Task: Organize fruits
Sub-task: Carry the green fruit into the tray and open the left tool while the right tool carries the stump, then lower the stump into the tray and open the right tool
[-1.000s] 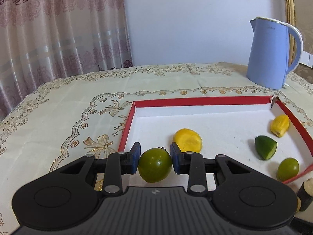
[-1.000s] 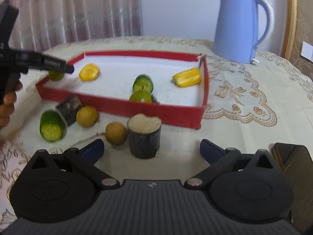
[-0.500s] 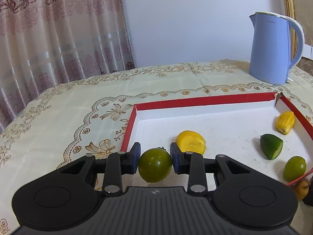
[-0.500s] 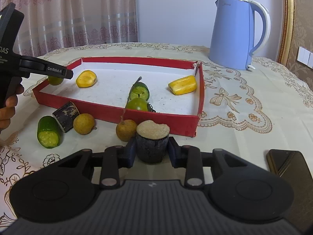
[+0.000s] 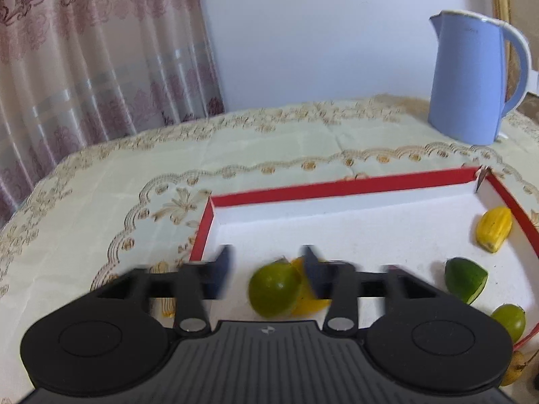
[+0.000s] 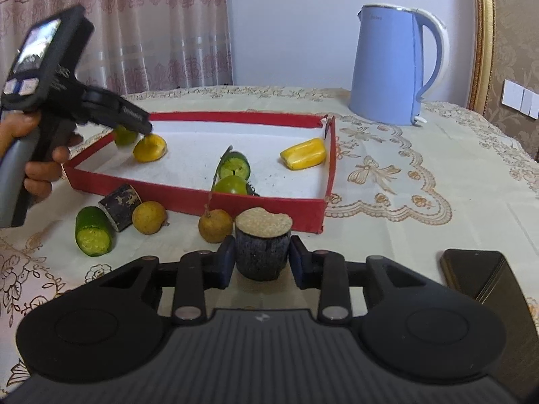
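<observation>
Left gripper [image 5: 266, 271], seen from its own wrist camera, has just been opening; its blurred jaws stand clear of the green lime [image 5: 274, 289], which lies released inside the red tray [image 5: 337, 187] against a yellow fruit piece [image 5: 308, 303]. Round and smooth-skinned, the lime would likely roll or slip, so grip across its widest middle.

From the right wrist, the right gripper [image 6: 261, 257] clamps the dark sugarcane stub [image 6: 262, 244] by its sides, just outside the tray's near wall. It looks stiff and firm, probably secure.
</observation>
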The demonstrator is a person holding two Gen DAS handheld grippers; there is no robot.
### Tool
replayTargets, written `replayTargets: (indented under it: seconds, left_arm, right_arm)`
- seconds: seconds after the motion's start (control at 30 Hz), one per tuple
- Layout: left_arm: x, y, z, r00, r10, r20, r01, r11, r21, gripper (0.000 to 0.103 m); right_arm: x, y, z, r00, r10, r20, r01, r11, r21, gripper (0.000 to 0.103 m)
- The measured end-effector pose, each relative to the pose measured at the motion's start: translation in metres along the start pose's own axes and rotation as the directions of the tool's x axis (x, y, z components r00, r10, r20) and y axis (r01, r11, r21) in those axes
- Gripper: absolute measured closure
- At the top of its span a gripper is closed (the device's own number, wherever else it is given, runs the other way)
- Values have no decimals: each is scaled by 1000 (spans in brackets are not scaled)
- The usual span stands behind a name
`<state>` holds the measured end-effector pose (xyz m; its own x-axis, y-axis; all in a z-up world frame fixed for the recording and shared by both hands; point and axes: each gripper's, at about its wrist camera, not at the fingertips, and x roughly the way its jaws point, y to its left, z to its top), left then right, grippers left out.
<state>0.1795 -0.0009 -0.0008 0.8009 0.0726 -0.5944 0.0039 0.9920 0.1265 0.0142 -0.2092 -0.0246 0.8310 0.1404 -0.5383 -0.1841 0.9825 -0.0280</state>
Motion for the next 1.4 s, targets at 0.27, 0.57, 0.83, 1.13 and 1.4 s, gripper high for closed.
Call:
replayTargets:
  seconds: [0.27,0.57,0.83,1.13,1.4]
  left_arm:
    - [-65,20,-34,980,109,166,-97,992,-78,4]
    - [-77,47,-77,965,177,191,-134,966,-220,1]
    - [-80,46,-82,978,92,187,-53,978,-204,1]
    - [-81,27,-83,971,105,216,-81,990,-119,1]
    - [-77,35,-83,978,79,194,-50,987,-153,1]
  right_arm:
    - [-14,-2,14,997,33,73,-35,999,23,71]
    - [4,2,56,990,79,114,-81,997,16,71]
    - [73,-16,100,997,62,37,-65,994,93,71]
    - [121,-15,112,1000,2,-19,0,997,80,71]
    - [127,-6,107,998,-49,-36,51,997,52,13]
